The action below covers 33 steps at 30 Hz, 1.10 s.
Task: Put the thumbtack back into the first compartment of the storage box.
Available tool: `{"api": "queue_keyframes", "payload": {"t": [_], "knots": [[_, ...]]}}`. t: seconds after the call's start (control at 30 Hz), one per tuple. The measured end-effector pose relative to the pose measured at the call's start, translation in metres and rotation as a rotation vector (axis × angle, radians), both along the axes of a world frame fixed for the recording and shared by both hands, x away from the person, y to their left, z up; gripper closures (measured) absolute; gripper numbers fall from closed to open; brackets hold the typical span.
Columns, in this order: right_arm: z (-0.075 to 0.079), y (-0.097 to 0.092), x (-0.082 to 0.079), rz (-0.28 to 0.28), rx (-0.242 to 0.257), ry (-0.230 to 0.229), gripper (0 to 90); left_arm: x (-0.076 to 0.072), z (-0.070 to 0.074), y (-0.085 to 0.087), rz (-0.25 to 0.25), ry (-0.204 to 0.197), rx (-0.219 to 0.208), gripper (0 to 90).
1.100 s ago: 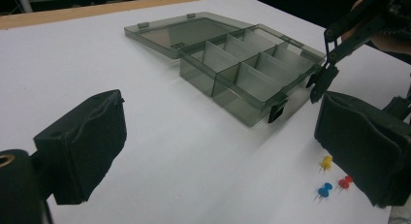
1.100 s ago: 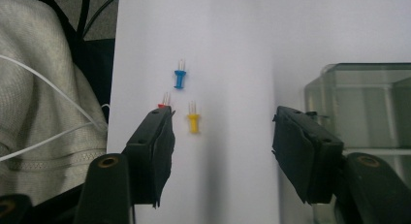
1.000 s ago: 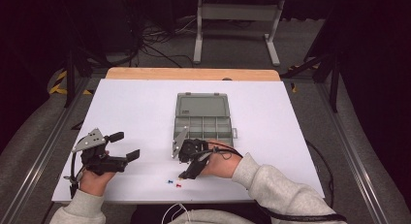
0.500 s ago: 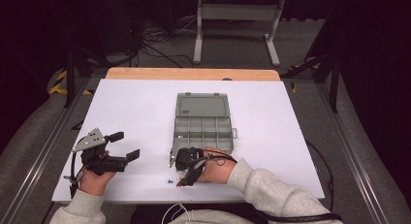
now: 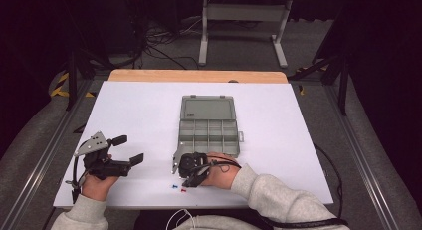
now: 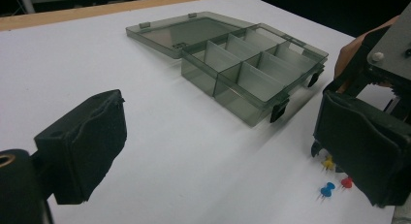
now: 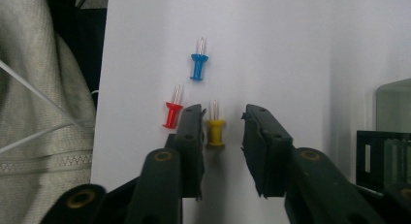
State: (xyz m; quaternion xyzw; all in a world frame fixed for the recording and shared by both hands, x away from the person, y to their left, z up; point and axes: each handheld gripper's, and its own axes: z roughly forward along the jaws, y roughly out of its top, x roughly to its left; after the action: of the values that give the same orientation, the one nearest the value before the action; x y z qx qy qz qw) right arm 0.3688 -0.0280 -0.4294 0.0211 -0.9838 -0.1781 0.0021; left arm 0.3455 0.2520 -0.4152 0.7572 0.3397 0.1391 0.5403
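Three pushpins lie near the table's front edge: blue (image 7: 198, 66), red (image 7: 171, 114) and yellow (image 7: 214, 130). My right gripper (image 7: 223, 116) points down at them. The yellow pin lies between its jaws, close to the left pad, with a gap to the right pad. These jaws have just been closing and do not press on the pin. In the high view the right gripper (image 5: 189, 181) sits just behind the blue pin (image 5: 174, 186) and red pin (image 5: 183, 190). My left gripper (image 5: 128, 149) rests at the front left, open and holding nothing.
A grey divided organizer box (image 5: 209, 133) stands mid-table with its lid (image 5: 208, 109) laid open behind it and its compartments bare. The white table top (image 5: 298, 140) ends just beyond the pins. A grey sleeve (image 7: 43, 88) lies past that edge.
The right hand has shifted slightly toward the front edge, onto the pins, and its jaws have narrowed. The left gripper has stayed where it was.
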Motion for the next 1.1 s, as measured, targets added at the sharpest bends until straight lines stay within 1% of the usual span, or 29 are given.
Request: {"api": "queue_keyframes", "payload": {"t": [0.07, 0.1, 0.17, 0.2, 0.33, 0.37, 0.43, 0.53, 0.57, 0.6, 0.63, 0.83, 0.97, 1.1], "knots": [[0.0, 0.0, -0.001, 0.005, -0.002, -0.009, 75.1, 0.0, 0.0, 0.0, 0.0, 0.0, 0.0, 5.5], [0.001, 0.001, -0.002, 0.001, -0.012, -0.007, 77.9, 0.0, 0.0, 0.0, -0.001, 0.001, 0.002, 5.5], [0.0, 0.001, -0.002, 0.009, -0.008, -0.015, 81.3, 0.0, 0.0, 0.0, 0.003, -0.001, 0.001, 5.5], [0.0, 0.001, -0.001, 0.014, -0.004, -0.018, 81.3, 0.0, 0.0, 0.0, 0.003, -0.001, 0.001, 5.5], [0.001, 0.001, 0.0, 0.005, -0.006, -0.015, 81.9, 0.0, 0.0, 0.0, 0.0, 0.0, 0.0, 5.6], [0.002, 0.001, -0.001, -0.003, -0.008, -0.007, 84.4, 0.0, 0.0, 0.0, -0.001, 0.001, 0.002, 5.6], [0.003, 0.0, 0.0, -0.006, 0.002, -0.005, 84.4, 0.0, 0.0, 0.0, 0.0, 0.001, 0.001, 5.6], [0.01, -0.001, 0.003, -0.004, 0.018, -0.01, 84.5, 0.0, 0.0, 0.0, 0.0, 0.0, -0.002, 5.6], [0.013, -0.002, 0.004, -0.014, 0.017, -0.012, 84.5, 0.0, 0.0, 0.0, 0.001, 0.001, 0.001, 5.6], [0.015, -0.002, 0.007, -0.004, 0.021, -0.015, 84.5, 0.0, 0.0, 0.0, 0.0, 0.0, 0.002, 5.6], [0.019, -0.004, 0.007, -0.019, 0.018, -0.011, 84.5, 0.0, 0.0, 0.0, 0.0, 0.0, 0.001, 5.5], [0.033, -0.008, 0.017, -0.04, 0.046, -0.018, 84.5, 0.001, 0.0, 0.0, 0.0, 0.001, 0.001, 5.5], [0.043, -0.011, 0.026, -0.062, 0.055, -0.021, 84.5, 0.001, 0.0, -0.001, -0.002, 0.001, 0.001, 5.6], [0.049, -0.013, 0.031, -0.077, 0.069, -0.027, 84.5, 0.001, 0.0, -0.001, -0.003, 0.001, 0.001, 5.6]]}}
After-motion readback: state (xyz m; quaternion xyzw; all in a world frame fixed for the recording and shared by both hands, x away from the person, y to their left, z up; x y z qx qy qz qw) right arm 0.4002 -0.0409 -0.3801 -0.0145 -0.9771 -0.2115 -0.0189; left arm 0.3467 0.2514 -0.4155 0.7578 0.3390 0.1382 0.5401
